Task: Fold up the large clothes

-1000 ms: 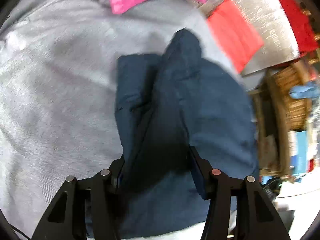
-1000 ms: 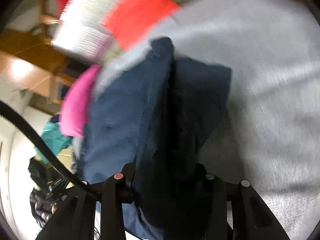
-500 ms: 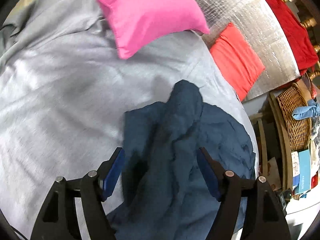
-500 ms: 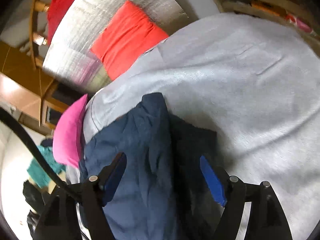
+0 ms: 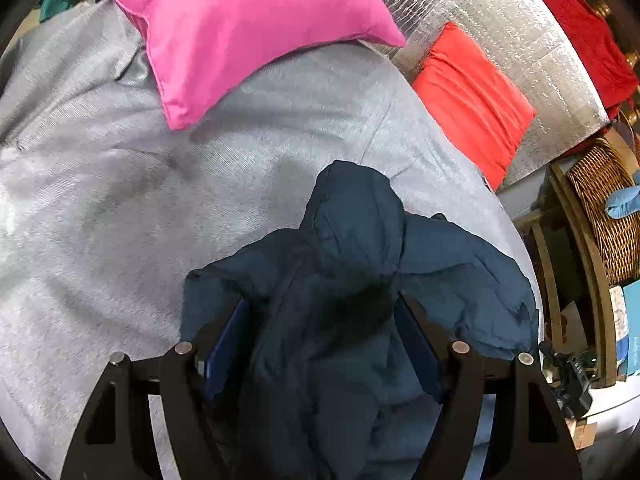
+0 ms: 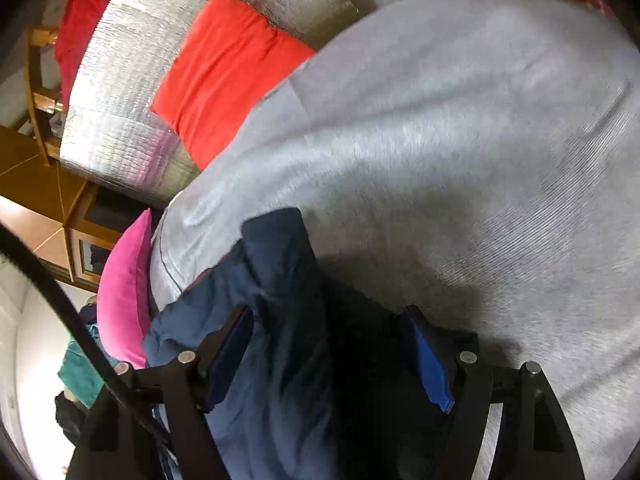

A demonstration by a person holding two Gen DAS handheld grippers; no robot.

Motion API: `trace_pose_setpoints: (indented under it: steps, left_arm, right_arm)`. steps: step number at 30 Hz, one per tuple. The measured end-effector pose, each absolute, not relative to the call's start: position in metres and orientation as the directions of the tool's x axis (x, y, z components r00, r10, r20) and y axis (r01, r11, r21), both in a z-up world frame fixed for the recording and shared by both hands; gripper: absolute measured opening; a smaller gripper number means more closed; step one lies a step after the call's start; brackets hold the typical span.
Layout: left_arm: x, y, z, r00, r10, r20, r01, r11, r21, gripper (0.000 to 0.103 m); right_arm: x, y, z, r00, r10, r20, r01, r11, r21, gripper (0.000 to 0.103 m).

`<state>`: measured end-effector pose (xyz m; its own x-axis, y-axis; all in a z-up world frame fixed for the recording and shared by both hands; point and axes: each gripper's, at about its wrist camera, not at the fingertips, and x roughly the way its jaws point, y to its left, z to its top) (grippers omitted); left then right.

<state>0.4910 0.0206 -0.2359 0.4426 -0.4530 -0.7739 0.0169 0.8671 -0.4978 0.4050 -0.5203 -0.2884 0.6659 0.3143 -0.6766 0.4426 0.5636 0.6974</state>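
A dark navy jacket [image 5: 360, 240] lies bunched, with a raised fold along its middle, on a grey bedcover [image 5: 120, 200]. My left gripper [image 5: 322, 304] hangs over the near part of the jacket, its jaws wide apart; the blue pads stand clear of the cloth. In the right wrist view the same jacket [image 6: 276, 264] lies under my right gripper [image 6: 328, 312], which is also open, with the cloth below and between its fingers but not pinched. The jacket's near end is hidden behind both grippers.
A pink pillow [image 5: 248, 20] and a red pillow [image 5: 472, 96] lie at the head of the bed against a silver quilted panel [image 5: 500, 12]. A wicker basket [image 5: 604, 200] and shelves stand past the right edge. Grey cover [image 6: 480, 140] spreads to the right.
Both grippers let go of the jacket and opened. Both have drawn back from it, so the jacket sits lower in each view and more of the bed and pillows shows.
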Motion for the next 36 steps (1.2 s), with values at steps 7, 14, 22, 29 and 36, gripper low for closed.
trace_pose_setpoints:
  steps: [7,14,22,29,36]
  left_arm:
    - [0.497,0.018,-0.248,0.416,-0.454,-0.788,-0.008,0.865,-0.502,0.043]
    - [0.488,0.019,-0.228,0.491,-0.48,-0.727,0.033,0.844,-0.536,0.018]
    - [0.486,0.016,-0.242,0.407,-0.421,-0.811,-0.027,0.882,-0.471,0.033]
    - [0.458,0.037,-0.21,0.474,-0.351,-0.807,-0.046,0.906,-0.422,0.065]
    - [0.425,0.057,-0.199,0.461,-0.36,-0.811,-0.082,0.893,-0.443,0.07]
  right_arm:
    - [0.414,-0.503,-0.289,0.653,0.329,-0.682,0.368,0.65,0.665,0.035]
    - [0.402,-0.496,-0.252,0.757,0.207,-0.62,0.329,0.699,0.635,0.018]
    - [0.401,-0.5,-0.266,0.687,0.21,-0.696,0.414,0.674,0.611,0.046]
    - [0.35,-0.509,-0.236,0.722,0.215,-0.658,0.396,0.652,0.647,0.067]
    - [0.291,-0.528,-0.244,0.709,0.262,-0.655,0.421,0.587,0.691,0.07]
